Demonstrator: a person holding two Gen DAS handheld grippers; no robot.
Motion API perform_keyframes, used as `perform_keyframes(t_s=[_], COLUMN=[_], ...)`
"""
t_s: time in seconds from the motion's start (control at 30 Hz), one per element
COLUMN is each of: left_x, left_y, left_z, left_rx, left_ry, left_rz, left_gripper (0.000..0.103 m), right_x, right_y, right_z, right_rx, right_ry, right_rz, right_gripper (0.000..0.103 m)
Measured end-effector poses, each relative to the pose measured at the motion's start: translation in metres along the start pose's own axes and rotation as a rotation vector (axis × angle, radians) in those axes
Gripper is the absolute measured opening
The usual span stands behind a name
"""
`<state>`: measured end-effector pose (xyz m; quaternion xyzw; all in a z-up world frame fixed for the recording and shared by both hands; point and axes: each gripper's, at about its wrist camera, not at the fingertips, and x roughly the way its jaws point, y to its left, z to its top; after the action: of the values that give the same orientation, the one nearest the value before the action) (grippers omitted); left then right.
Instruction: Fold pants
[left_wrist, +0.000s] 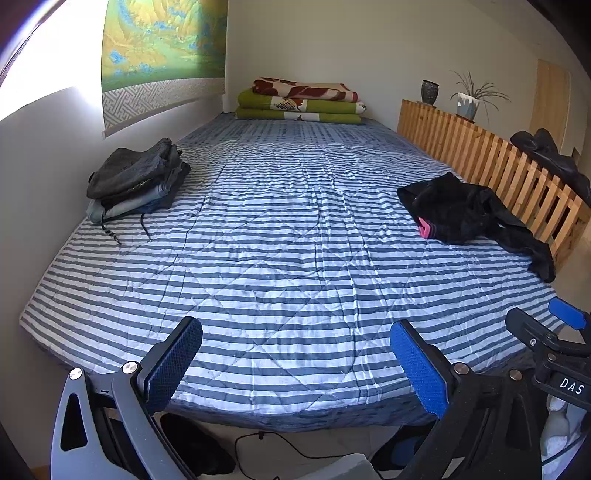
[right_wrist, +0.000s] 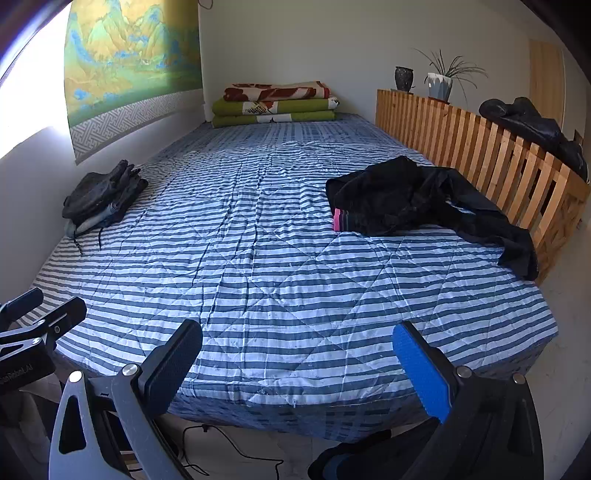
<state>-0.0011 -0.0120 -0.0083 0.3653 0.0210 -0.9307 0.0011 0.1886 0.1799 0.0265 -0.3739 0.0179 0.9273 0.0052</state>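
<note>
Crumpled black pants (left_wrist: 465, 212) (right_wrist: 417, 199) with a pink waistband lie on the right side of the striped bed (left_wrist: 280, 258) (right_wrist: 295, 277), one leg trailing toward the front right corner. My left gripper (left_wrist: 295, 363) hovers open over the bed's near edge, nothing between its blue pads, far from the pants. My right gripper (right_wrist: 297, 365) is also open and empty above the near edge, the pants ahead and to the right. The right gripper (left_wrist: 554, 332) shows at the right edge of the left wrist view.
A stack of folded dark and grey pants (left_wrist: 135, 181) (right_wrist: 101, 199) sits at the bed's left side by the wall. Folded blankets (left_wrist: 301, 101) lie at the far end. A wooden slatted rail (left_wrist: 491, 166) with dark clothing borders the right. A cable (left_wrist: 273, 448) lies on the floor.
</note>
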Motion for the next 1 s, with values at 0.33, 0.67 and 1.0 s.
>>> perform_keyframes(t_s=[0.33,0.67,1.0], left_x=[0.011,0.026,0.036], left_y=[0.003,-0.001,0.001], left_z=[0.000,0.002,0.006], left_rx=[-0.003,0.006,0.004], left_ry=[0.018,0.037,0.046], left_rz=[-0.004,0.000,0.005], left_gripper=[0.103,0.103,0.103], right_x=[0.008,0.021,0.029], right_y=[-0.011,-0.024,-0.032], right_z=[0.000,-0.002,0.002], right_rx=[0.040,0.067,0.084], right_ry=[0.010,0.013,0.015], right_rz=[-0.010,-0.029,-0.035], right_gripper=[0.101,0.101,0.101])
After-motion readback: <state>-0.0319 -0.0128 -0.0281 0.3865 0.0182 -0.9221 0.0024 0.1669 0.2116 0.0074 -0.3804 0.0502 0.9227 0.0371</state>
